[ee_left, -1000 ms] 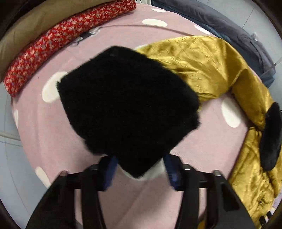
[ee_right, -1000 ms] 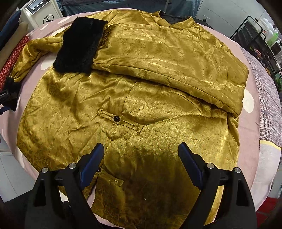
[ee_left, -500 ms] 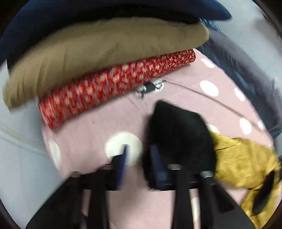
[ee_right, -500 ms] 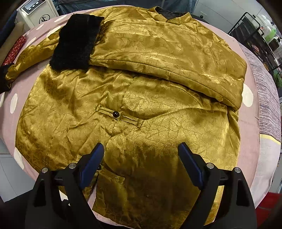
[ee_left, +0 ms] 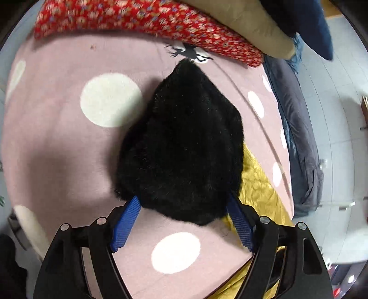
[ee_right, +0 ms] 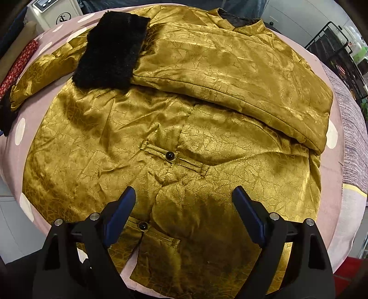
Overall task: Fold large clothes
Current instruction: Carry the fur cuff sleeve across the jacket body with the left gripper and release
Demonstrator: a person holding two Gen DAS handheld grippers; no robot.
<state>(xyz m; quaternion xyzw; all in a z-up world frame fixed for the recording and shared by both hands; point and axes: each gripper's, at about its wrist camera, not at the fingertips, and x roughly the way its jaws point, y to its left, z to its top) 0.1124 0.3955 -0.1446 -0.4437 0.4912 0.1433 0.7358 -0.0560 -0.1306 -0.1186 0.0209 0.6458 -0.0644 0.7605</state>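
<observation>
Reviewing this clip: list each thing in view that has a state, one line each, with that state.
Left gripper: open, fingers either side of the fur cuff.
Right gripper: open, holding nothing, above the jacket.
Jacket: spread flat on the spotted blanket.
Right sleeve: folded across the jacket.
Left sleeve: stretched outward, not folded.
Fur cuff: resting on the blanket.
Button: fastened on its tab.

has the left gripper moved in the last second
Yes. The left gripper has swung toward the red floral roll, which now fills the view's top; its fingers straddle the black fur cuff.
</observation>
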